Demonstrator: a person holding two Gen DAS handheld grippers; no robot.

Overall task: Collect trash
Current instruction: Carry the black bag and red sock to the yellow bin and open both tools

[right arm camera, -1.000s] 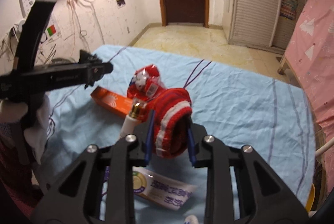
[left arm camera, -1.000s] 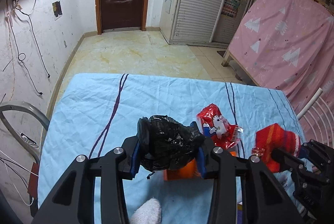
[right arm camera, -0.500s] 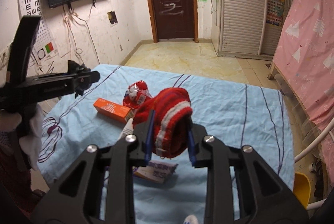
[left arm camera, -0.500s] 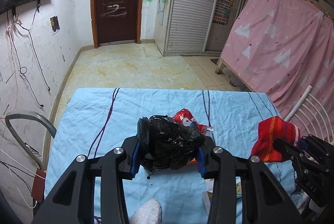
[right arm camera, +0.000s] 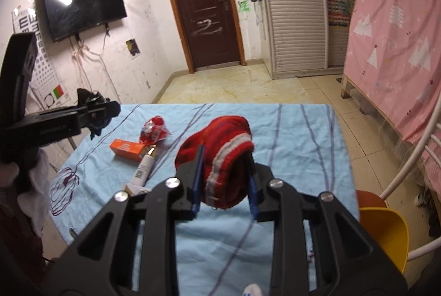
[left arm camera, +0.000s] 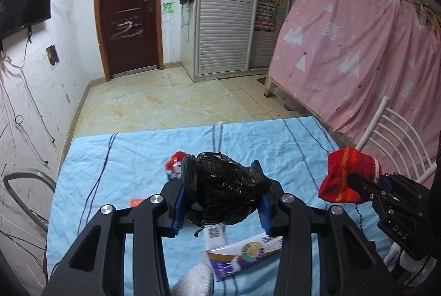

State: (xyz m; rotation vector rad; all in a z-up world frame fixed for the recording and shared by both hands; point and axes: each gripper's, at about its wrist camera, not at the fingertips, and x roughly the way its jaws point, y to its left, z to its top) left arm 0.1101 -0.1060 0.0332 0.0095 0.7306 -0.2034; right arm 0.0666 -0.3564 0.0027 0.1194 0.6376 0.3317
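My left gripper (left arm camera: pixel 222 195) is shut on a crumpled black plastic bag (left arm camera: pixel 224 190) and holds it above the blue-clothed table (left arm camera: pixel 137 152). My right gripper (right arm camera: pixel 223 187) is shut on a red knitted sock with a white stripe (right arm camera: pixel 220 152), also held above the table; it shows at the right of the left wrist view (left arm camera: pixel 344 177). On the cloth lie a red snack wrapper (right arm camera: pixel 153 129), an orange box (right arm camera: pixel 128 148), a white tube (right arm camera: pixel 144 166) and a white-purple packet (left arm camera: pixel 242 252).
A white chair back (left arm camera: pixel 391 136) stands at the table's right, with a yellow bin (right arm camera: pixel 383 232) below it. A metal chair frame (left arm camera: pixel 24 185) is at the left. A pink curtain (left arm camera: pixel 358 48) hangs at the right. The floor (left arm camera: pixel 154 105) lies beyond the table.
Both grippers have risen and pulled back from the table with the bag and the sock still held. The items on the cloth look smaller and lower in view.
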